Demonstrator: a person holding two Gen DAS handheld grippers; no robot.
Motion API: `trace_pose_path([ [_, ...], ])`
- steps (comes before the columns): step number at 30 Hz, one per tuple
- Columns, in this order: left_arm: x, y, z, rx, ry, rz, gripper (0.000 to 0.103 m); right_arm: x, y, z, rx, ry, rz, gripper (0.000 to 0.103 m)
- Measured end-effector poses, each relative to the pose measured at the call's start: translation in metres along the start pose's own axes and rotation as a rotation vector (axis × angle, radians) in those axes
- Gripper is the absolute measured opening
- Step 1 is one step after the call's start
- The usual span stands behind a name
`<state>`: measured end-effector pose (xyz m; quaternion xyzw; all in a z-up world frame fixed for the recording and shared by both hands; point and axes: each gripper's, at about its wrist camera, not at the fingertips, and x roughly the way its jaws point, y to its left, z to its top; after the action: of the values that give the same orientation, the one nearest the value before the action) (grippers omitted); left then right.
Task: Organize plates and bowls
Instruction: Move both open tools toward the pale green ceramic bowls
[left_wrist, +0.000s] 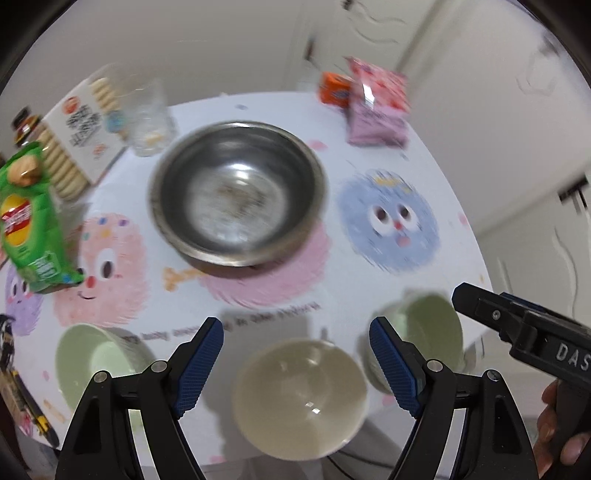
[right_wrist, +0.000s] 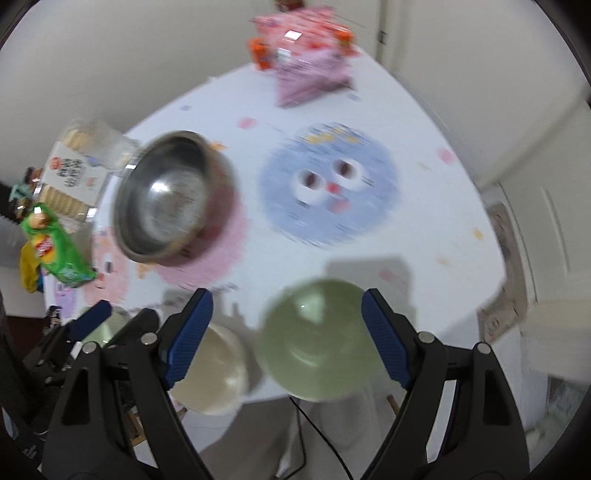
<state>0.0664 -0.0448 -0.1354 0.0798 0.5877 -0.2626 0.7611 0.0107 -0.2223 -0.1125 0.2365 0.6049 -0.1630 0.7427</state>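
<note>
A large steel bowl sits mid-table; it also shows in the right wrist view. A cream bowl stands at the near edge, below my open, empty left gripper. A green bowl is to its left and another green bowl to its right. In the right wrist view my open, empty right gripper hovers over that right green bowl, with the cream bowl beside it. The views are motion-blurred.
A cartoon-print tablecloth covers the table. A green chip bag, a biscuit box and a clear glass stand at the left. Pink snack packs and an orange box sit at the far edge.
</note>
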Motion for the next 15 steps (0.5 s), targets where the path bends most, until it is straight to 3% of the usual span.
trace_pose_path([
  [5,0.012,-0.046,-0.009,0.125,0.009,-0.037,0.083,0.008,-0.049,-0.016,0.081,0.035,-0.026,0.083],
  [15,0.048,-0.097,-0.02,0.232,0.111,0.036,0.083,0.04,-0.103,-0.032,0.171,0.155,0.03,0.083],
])
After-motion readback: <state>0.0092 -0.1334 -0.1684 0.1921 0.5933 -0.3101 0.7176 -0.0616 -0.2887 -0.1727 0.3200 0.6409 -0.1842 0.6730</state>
